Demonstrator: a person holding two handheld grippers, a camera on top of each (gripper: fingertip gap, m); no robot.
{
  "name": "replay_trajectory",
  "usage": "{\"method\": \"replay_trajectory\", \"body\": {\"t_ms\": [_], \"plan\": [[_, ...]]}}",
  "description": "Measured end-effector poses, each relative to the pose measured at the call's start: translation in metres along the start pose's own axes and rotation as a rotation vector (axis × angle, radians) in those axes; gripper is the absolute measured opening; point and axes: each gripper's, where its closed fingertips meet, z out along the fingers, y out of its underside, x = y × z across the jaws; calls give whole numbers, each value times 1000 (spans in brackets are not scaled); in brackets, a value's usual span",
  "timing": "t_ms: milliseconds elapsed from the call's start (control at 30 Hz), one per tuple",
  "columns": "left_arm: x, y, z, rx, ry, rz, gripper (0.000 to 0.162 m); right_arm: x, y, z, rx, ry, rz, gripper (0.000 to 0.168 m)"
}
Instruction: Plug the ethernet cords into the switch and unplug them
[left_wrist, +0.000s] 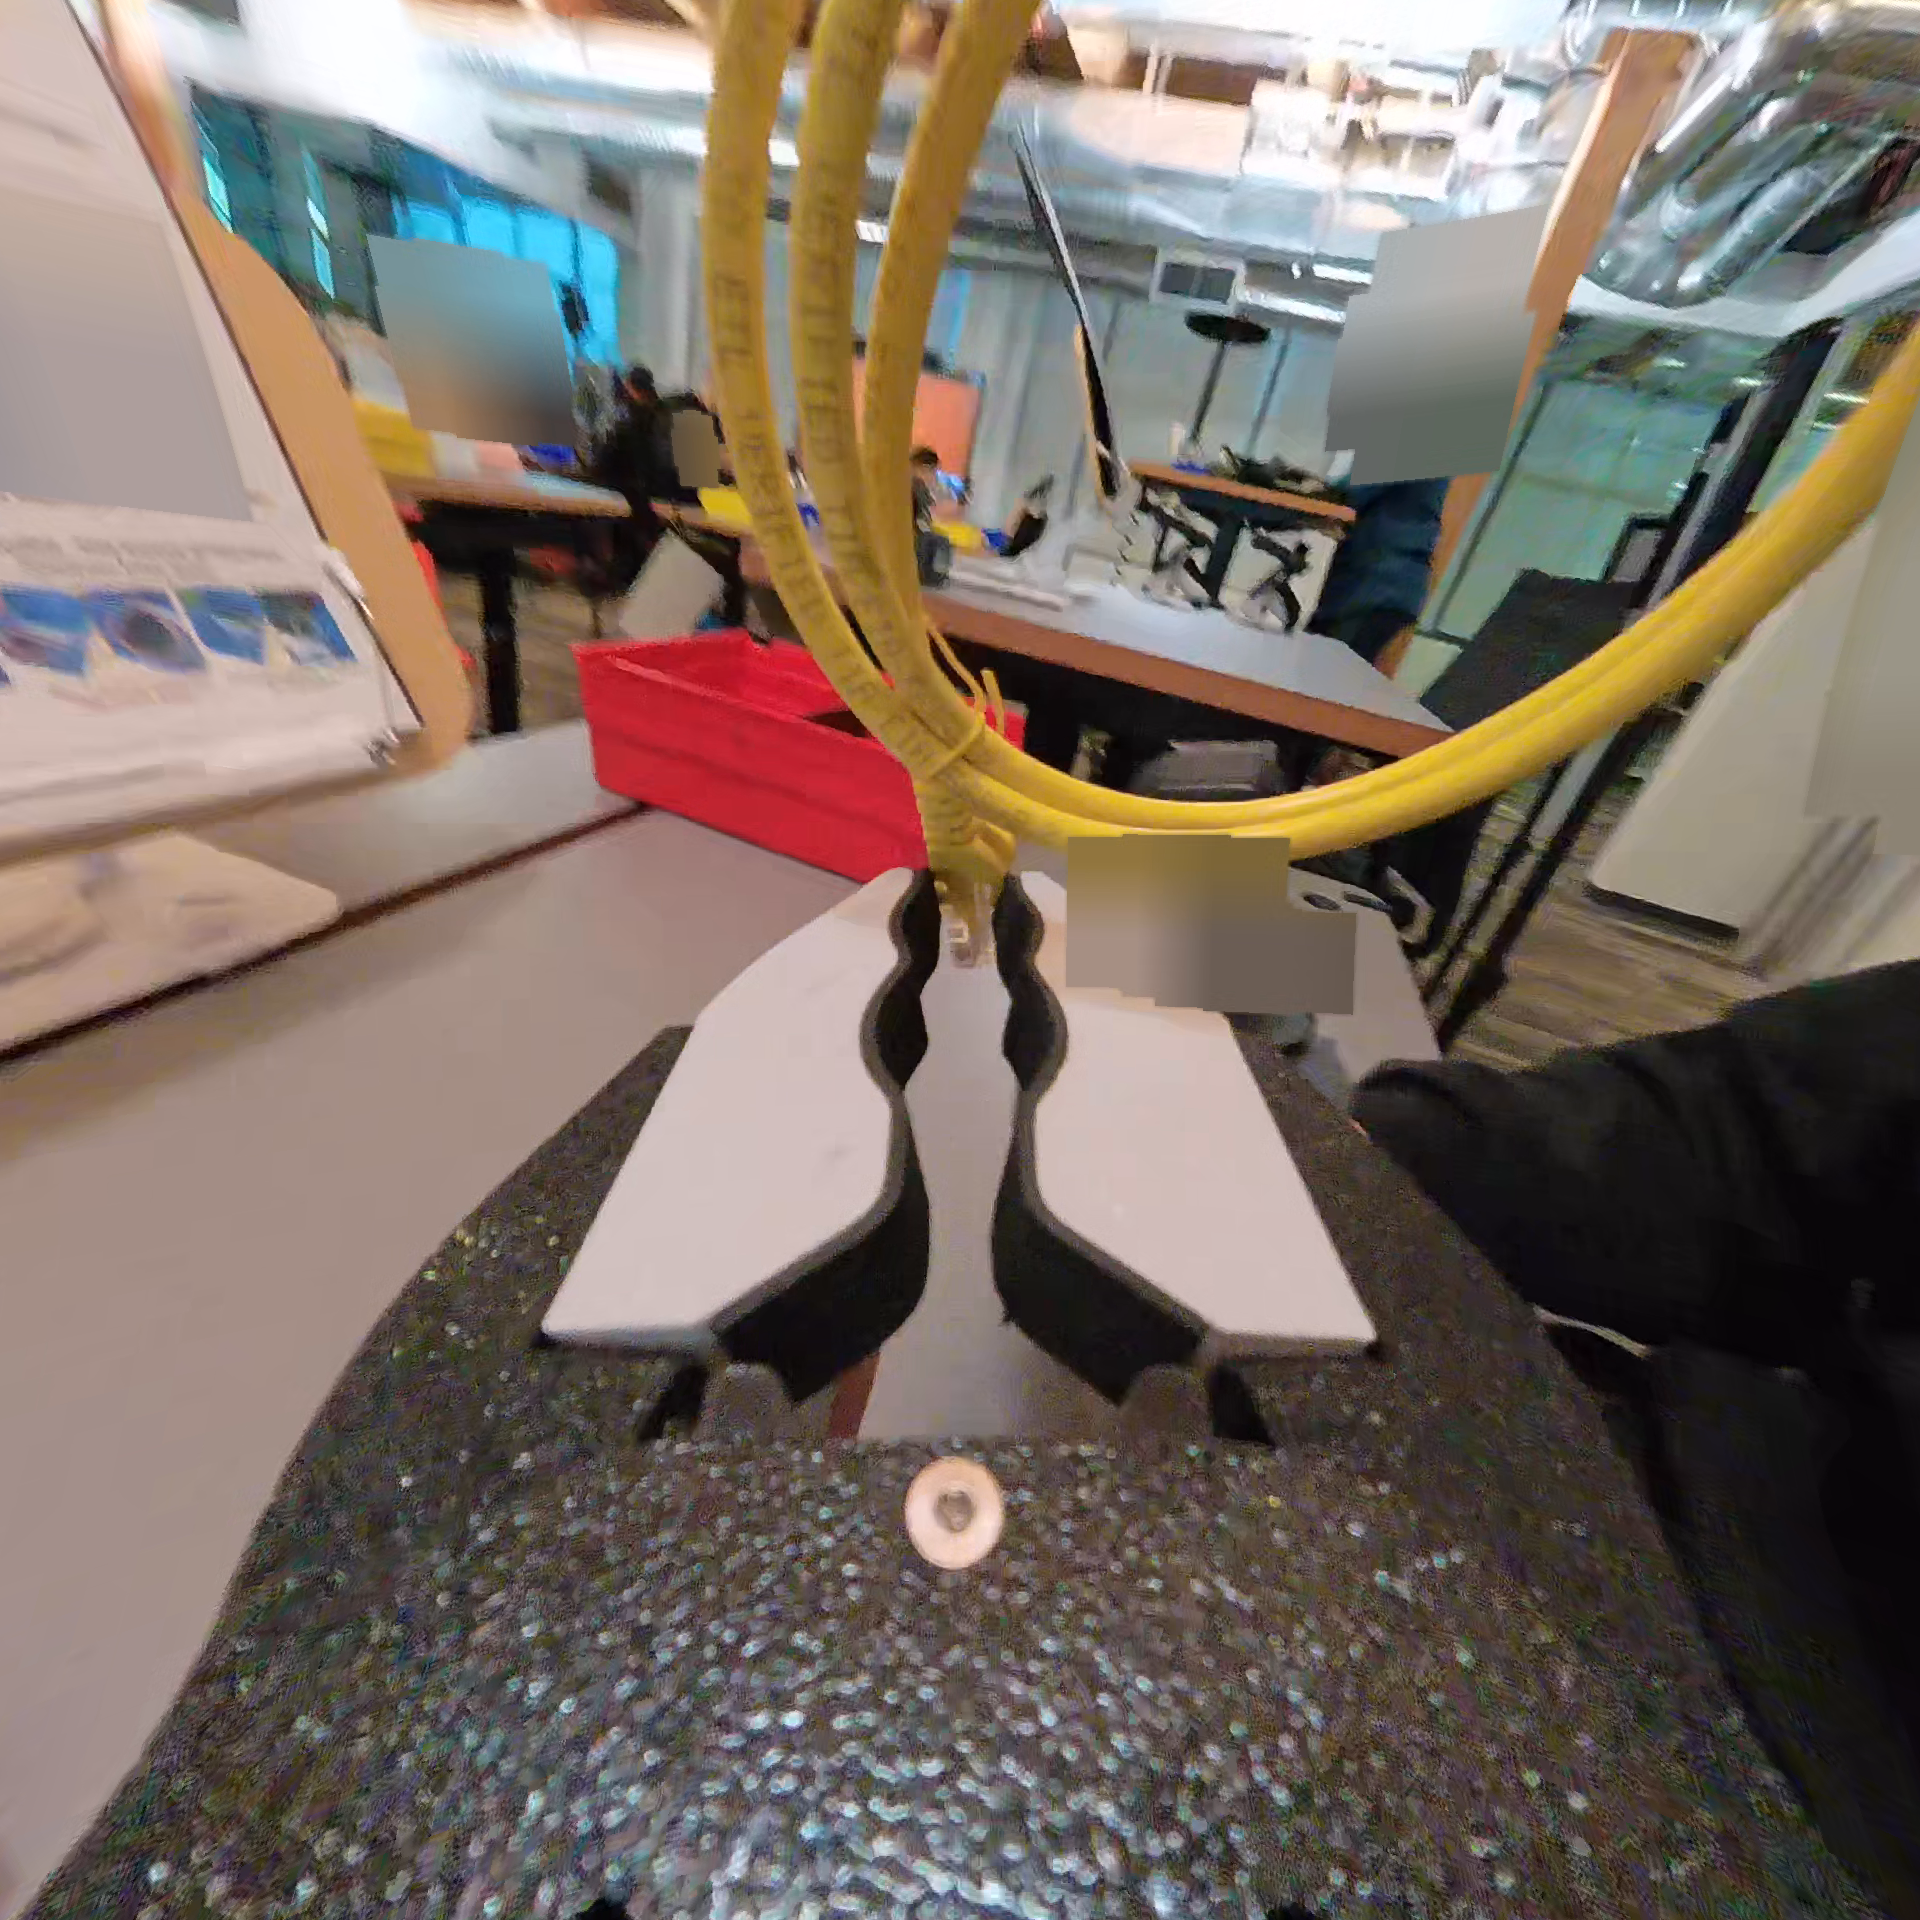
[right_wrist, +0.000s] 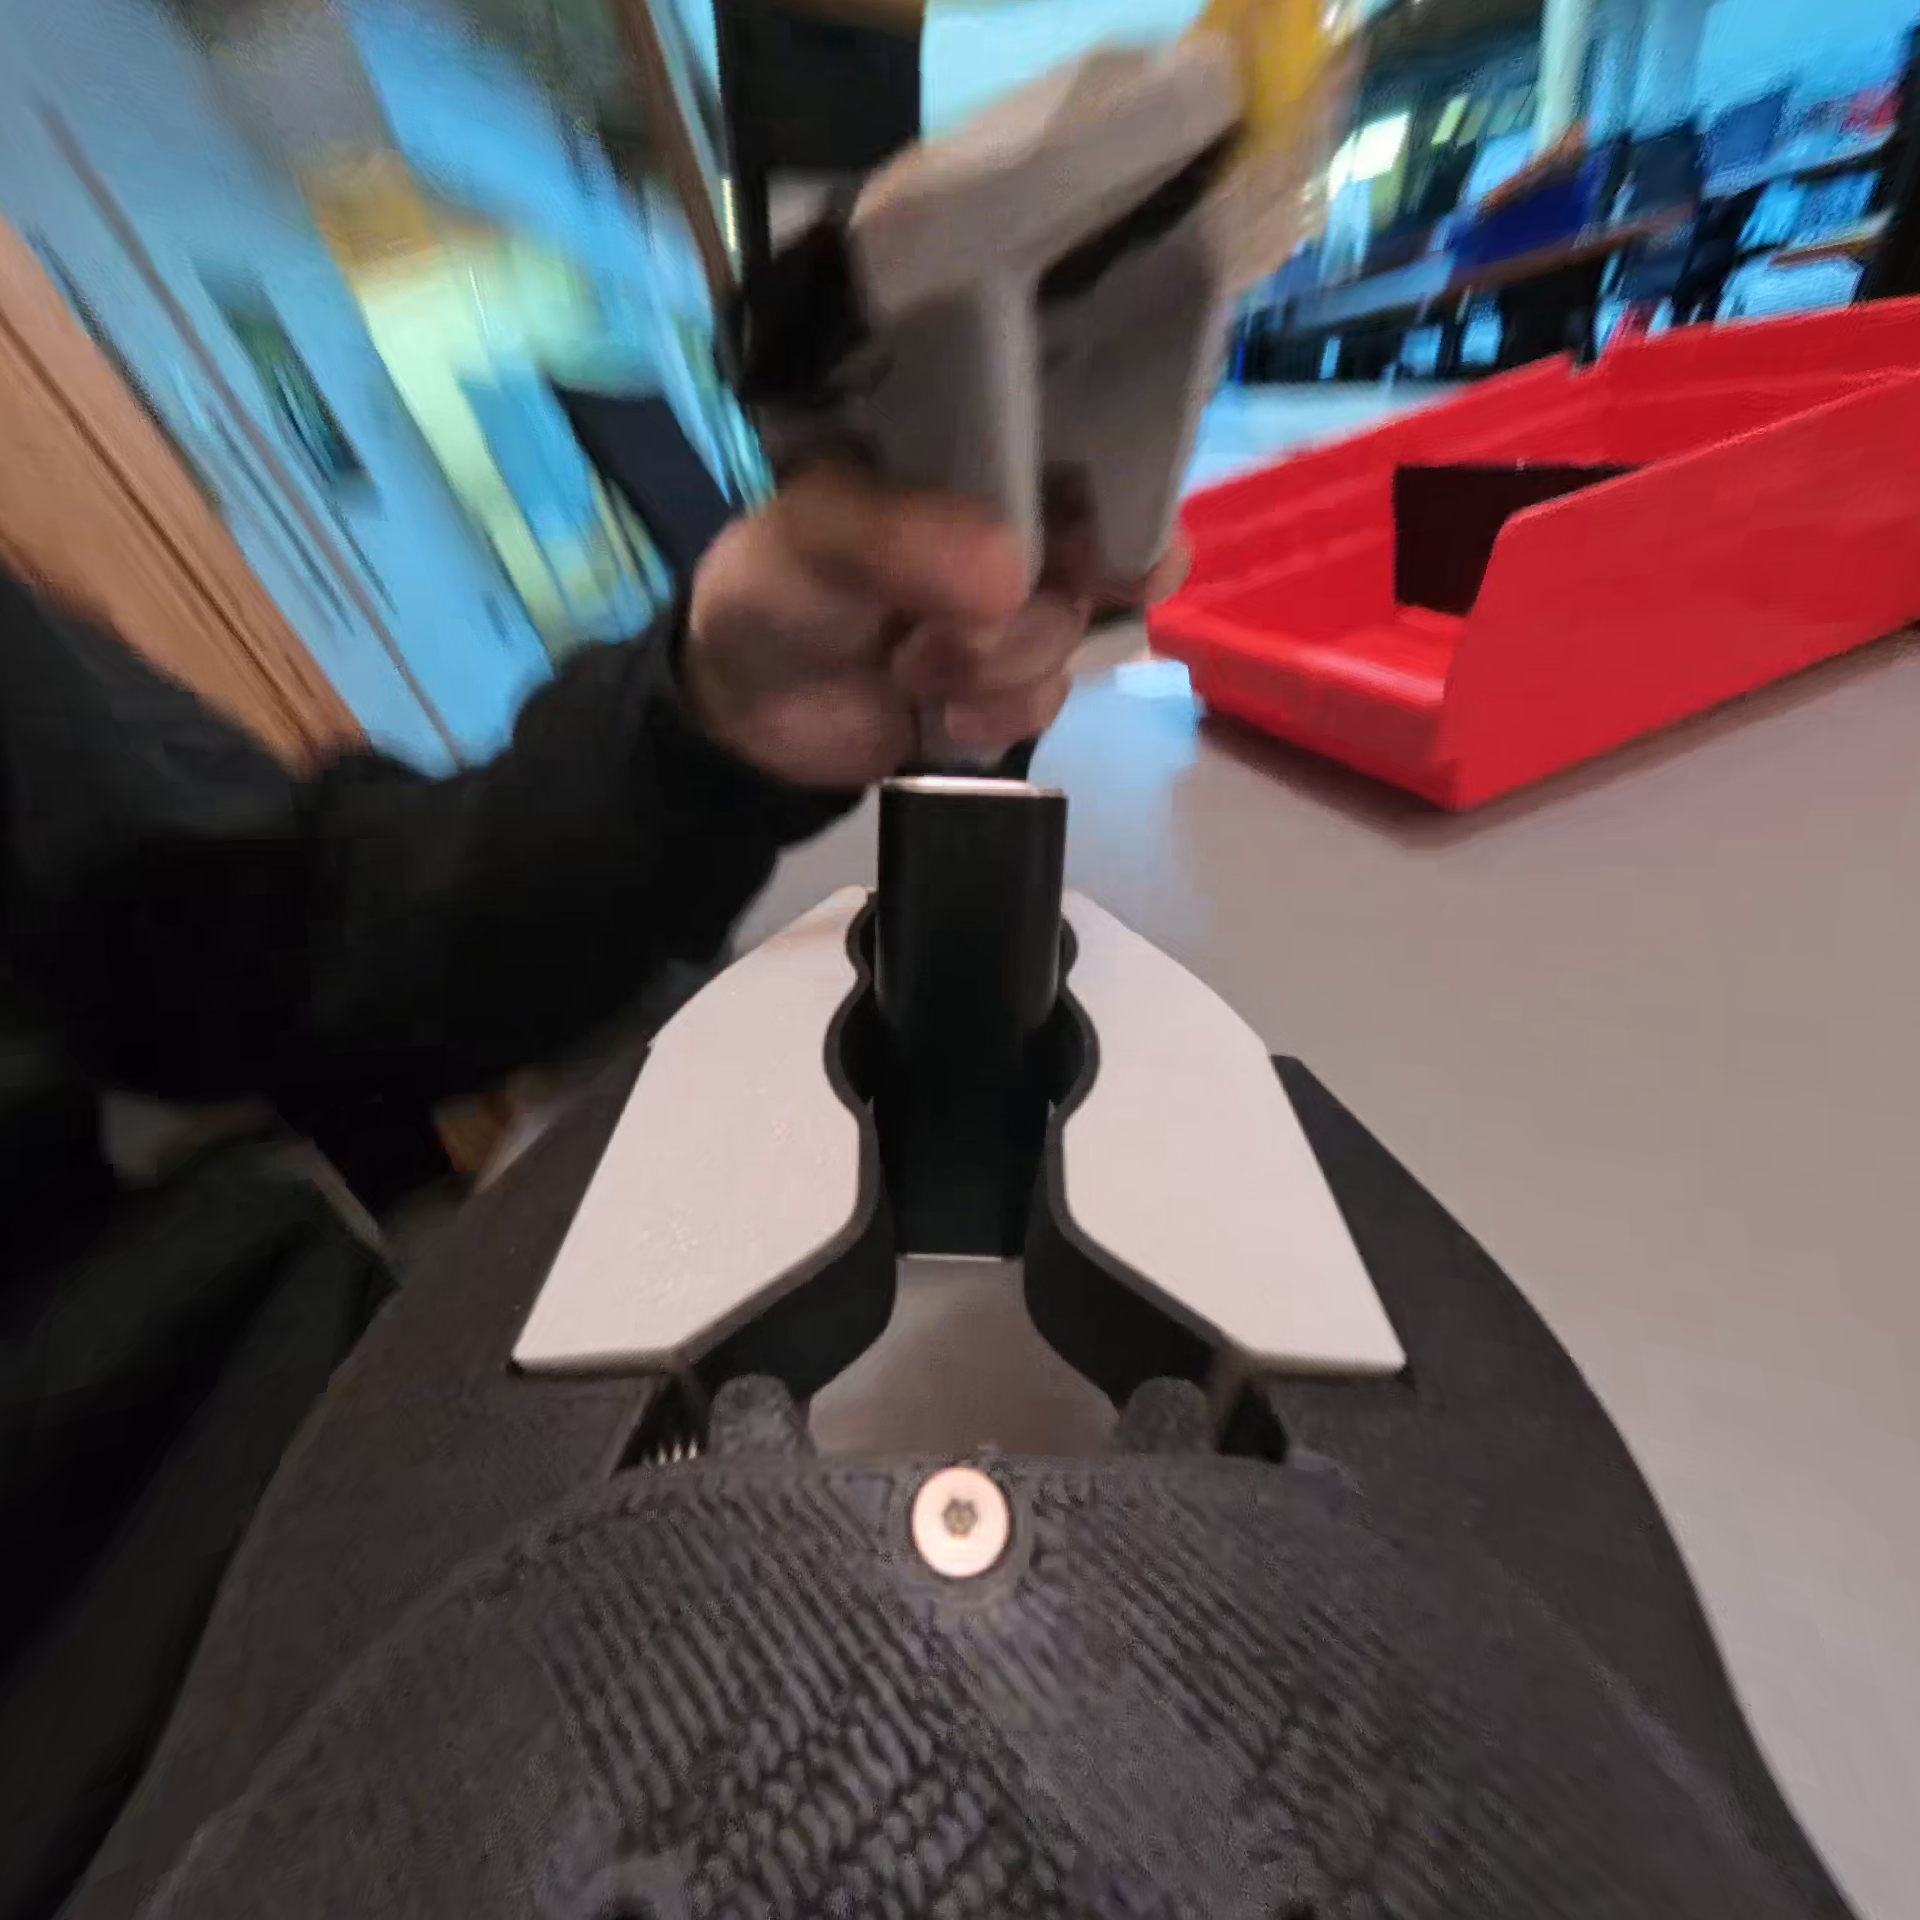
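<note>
— Left gripper (left_wrist: 971, 914)?
— Tips pinching the clear plug (left_wrist: 966, 930) of a yellow cord (left_wrist: 894, 582); bundled loops rise above the grey table (left_wrist: 312, 1195).
— Right gripper (right_wrist: 966, 935)?
— Clamped on a black box, the switch (right_wrist: 968, 997), held upright over the table.
— Background?
— Red bin (right_wrist: 1558, 665) at far right; the person's hand (right_wrist: 883, 634) to the left, blurred, with the other gripper.

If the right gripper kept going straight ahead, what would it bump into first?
Probably the person's hand holding the other gripper. The right gripper already clamps a black block, which would hit first. The view is blurry, so depth is hard to judge.
</note>
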Motion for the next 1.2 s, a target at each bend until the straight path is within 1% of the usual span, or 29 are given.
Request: {"method": "replay_trajectory", "body": {"t_ms": [33, 67, 133, 200, 300, 400, 467, 533, 567, 633, 667, 733, 800, 833, 867, 900, 1000, 1100, 1200], "plan": [[2, 3, -2, -42, 8, -23, 12, 4, -6, 1, 66, -17, 113, 29], [6, 8, -1, -62, 3, 12, 12, 10, -6, -1, 54, -17, 137, 29], [16, 18, 5, -118, 20, 60, 14, 15, -5, -9, 28, 18, 44, 29], [22, 20, 8, -154, 28, 92, 14, 20, -10, -17, 67, 31, 62, 29], [27, 26, 9, -169, 56, 64, 12, 28, -16, -25, 112, 46, 71, 29], [21, 31, 8, -188, 34, 45, 12, 31, -23, -34, 179, 40, 104, 28], [15, 32, 7, -205, 3, 35, 12, 34, -30, -46, 213, 73, 97, 28], [8, 33, 9, -232, -37, 28, 12, 36, -45, -67, 239, 133, 62, 28], [5, 34, 13, -246, -46, 21, 12, 38, -50, -80, 226, 168, 39, 28], [2, 32, 25, -254, -52, 18, 12, 52, -55, -109, 177, 302, 1, 28], [3, 30, 33, -255, -38, 17, 12, 55, -58, -123, 186, 334, -16, 28], [5, 28, 50, -256, -14, 0, 13, 56, -62, -143, 219, 346, -16, 28], [9, 28, 67, -260, 17, -32, 13, 64, -57, -160, 175, 396, -31, 28], [10, 29, 76, -263, 23, -50, 13, 65, -58, -168, 172, 392, -20, 28], [11, 31, 84, -273, 29, -55, 13, 62, -63, -177, 194, 371, -16, 28], [11, 34, 91, -292, 30, -52, 13, 63, -68, -190, 221, 387, -22, 28], [4, 48, 112, -364, -11, -44, 13, 81, -71, -238, 223, 550, -16, 28], [9, 50, 138, -390, 13, -52, 13, 90, -78, -287, 287, 675, -19, 28], [18, 47, 161, -379, 46, -26, 13, 88, -85, -307, 348, 696, -23, 28]]}}
